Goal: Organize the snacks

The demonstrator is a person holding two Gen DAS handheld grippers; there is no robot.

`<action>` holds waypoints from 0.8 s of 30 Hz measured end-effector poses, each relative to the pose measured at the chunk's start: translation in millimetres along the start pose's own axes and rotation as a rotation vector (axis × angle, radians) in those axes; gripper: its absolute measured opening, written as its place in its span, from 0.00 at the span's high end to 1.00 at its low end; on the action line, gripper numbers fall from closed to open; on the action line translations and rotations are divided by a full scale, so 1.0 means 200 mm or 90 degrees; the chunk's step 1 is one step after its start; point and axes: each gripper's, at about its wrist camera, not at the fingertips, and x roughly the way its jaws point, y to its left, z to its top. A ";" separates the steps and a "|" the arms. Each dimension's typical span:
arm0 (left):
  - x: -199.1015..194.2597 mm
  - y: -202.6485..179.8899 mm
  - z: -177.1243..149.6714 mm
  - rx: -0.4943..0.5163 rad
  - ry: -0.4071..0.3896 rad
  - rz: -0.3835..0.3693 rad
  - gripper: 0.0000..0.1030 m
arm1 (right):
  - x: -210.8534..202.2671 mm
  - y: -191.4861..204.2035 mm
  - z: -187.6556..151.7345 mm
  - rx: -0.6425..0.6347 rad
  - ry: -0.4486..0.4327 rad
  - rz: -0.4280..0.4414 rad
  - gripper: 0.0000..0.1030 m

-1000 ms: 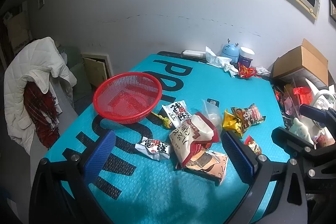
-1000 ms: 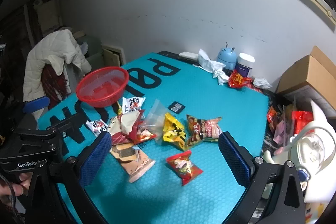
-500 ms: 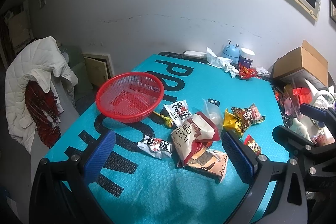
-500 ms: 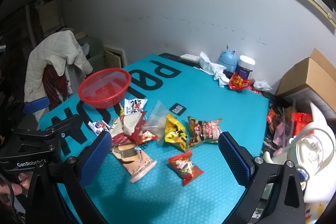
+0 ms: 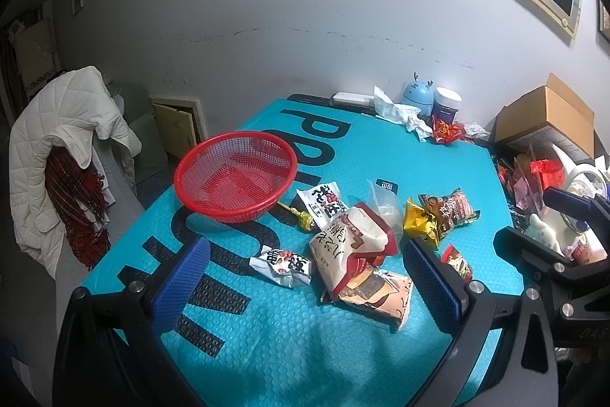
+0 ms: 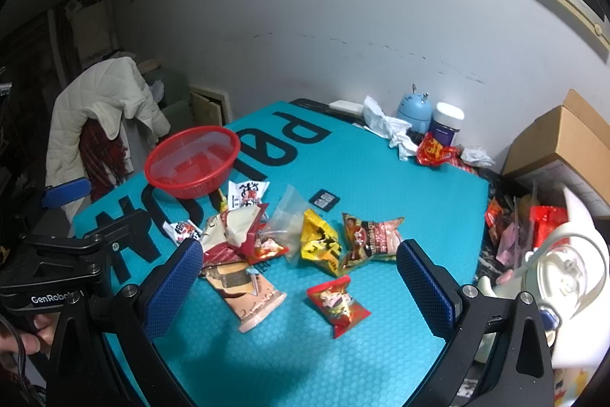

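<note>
Between spread left fingers (image 5: pixel 179 277), snack pile (image 5: pixel 354 246), seemingly untouched

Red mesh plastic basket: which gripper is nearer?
Left. The left gripper hovers open just short of the red mesh plastic basket; the right gripper hangs open further right, over the snack packets.

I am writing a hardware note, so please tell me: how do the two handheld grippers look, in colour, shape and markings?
Both are alike. The left gripper and the right gripper each have a black frame with silver screws and two flat fingers covered by textured blue pads. In the right wrist view, the left gripper's body carries white "GenRobot" lettering, and a dark cable runs beside the hand holding it.
</note>
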 end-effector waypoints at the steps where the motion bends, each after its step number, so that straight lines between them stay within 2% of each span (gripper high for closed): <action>1: 0.00 0.00 0.00 0.000 0.000 0.000 0.00 | 0.00 0.00 0.00 0.000 0.000 0.000 0.00; 24: -0.01 0.01 0.00 -0.005 0.002 -0.008 0.00 | 0.00 0.01 -0.01 -0.003 -0.003 0.001 0.00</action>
